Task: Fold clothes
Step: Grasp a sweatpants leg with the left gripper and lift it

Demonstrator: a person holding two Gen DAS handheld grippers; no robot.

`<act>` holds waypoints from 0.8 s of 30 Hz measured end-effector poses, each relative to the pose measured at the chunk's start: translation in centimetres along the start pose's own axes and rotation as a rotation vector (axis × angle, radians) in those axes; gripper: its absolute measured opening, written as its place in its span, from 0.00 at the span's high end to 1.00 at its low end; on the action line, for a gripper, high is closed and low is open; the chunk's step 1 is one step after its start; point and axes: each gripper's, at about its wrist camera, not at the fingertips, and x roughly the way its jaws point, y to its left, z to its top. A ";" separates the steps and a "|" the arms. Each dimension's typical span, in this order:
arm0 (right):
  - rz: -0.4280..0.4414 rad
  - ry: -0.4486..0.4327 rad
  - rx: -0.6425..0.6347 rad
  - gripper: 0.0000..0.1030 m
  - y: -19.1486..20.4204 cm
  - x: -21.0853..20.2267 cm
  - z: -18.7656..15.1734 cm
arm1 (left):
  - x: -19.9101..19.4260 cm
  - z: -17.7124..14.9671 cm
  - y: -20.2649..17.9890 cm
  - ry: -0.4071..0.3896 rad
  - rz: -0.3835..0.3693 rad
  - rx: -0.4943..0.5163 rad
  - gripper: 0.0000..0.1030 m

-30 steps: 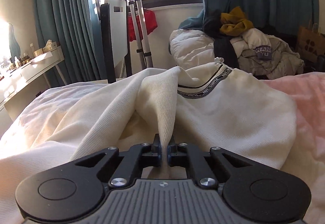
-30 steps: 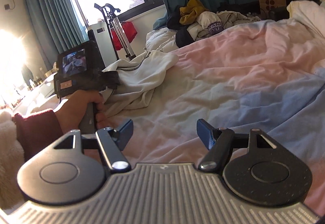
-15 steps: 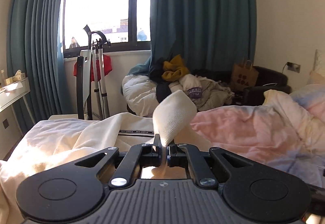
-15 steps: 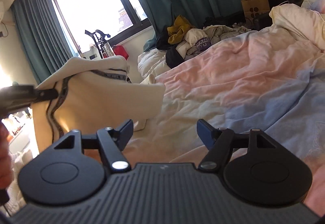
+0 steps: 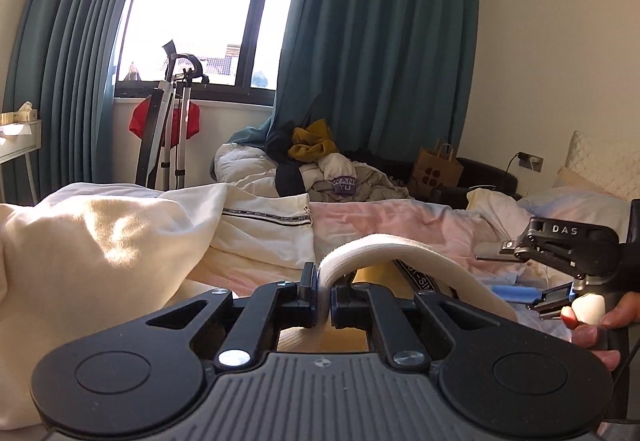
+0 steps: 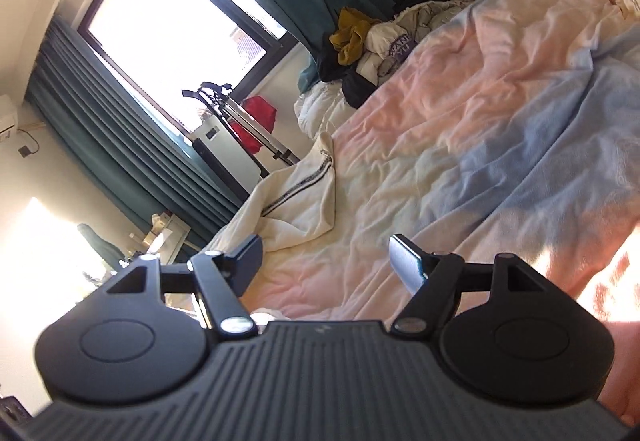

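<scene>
A cream sweatshirt with black lettered trim [image 5: 120, 241] lies bunched on the bed at the left. My left gripper [image 5: 325, 295] is shut on a ribbed edge of the sweatshirt, which arches up and drapes to the right [image 5: 400, 253]. My right gripper [image 6: 326, 261] is open and empty, tilted, above the bed cover. It shows at the right of the left wrist view [image 5: 520, 273], beside the draped edge. In the right wrist view the sweatshirt [image 6: 296, 193] lies ahead to the left.
The bed cover [image 6: 480, 113] is pink and blue and wrinkled. A pile of clothes [image 5: 320, 165] lies past the bed's far end below teal curtains. A folded metal stand [image 5: 172, 129] stands by the window. A paper bag [image 5: 438, 169] and pillows [image 5: 576, 201] are at the right.
My left gripper has lifted the sweatshirt edge and carried it right, then lowered. My right gripper has tilted and come close beside the held edge, still open.
</scene>
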 end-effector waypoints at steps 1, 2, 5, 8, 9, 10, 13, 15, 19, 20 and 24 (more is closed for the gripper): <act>-0.014 0.017 0.001 0.29 -0.1 0.4 -0.2 | 0.1 -0.2 0.1 0.000 0.000 -0.009 0.93; -0.028 0.034 -0.004 0.29 -0.1 0.9 -0.4 | 0.4 -0.4 0.3 0.006 0.002 -0.015 0.92; -0.080 0.073 -0.047 0.29 0.0 2.4 -1.0 | 1.4 -0.9 1.1 0.036 -0.012 -0.042 0.91; -0.096 0.092 -0.056 0.29 -0.2 3.5 -1.5 | 2.8 -1.1 1.9 0.067 -0.012 -0.084 0.84; -0.101 0.091 -0.058 0.29 -0.3 3.7 -1.5 | 3.0 -1.1 2.1 0.071 -0.011 -0.090 0.84; -0.106 0.089 -0.061 0.29 -0.3 3.9 -1.5 | 3.3 -1.1 2.3 0.074 -0.009 -0.096 0.81; -0.125 0.075 -0.072 0.29 -0.5 4.2 -1.5 | 3.6 -1.1 2.8 0.079 -0.006 -0.113 0.67; -0.140 0.064 -0.069 0.29 -0.7 4.3 -1.4 | 3.8 -1.0 3.1 0.090 0.001 -0.133 0.61; -0.148 0.028 -0.064 0.29 -0.8 3.6 -1.0 | 3.5 -1.3 3.5 0.123 0.024 -0.188 0.49; -0.152 0.013 -0.070 0.29 -0.7 3.2 -1.0 | 3.2 -1.4 3.5 0.128 0.032 -0.203 0.47; -0.147 -0.025 -0.075 0.29 -0.2 1.5 -0.9 | 1.0 -1.3 3.7 0.141 0.071 -0.246 0.41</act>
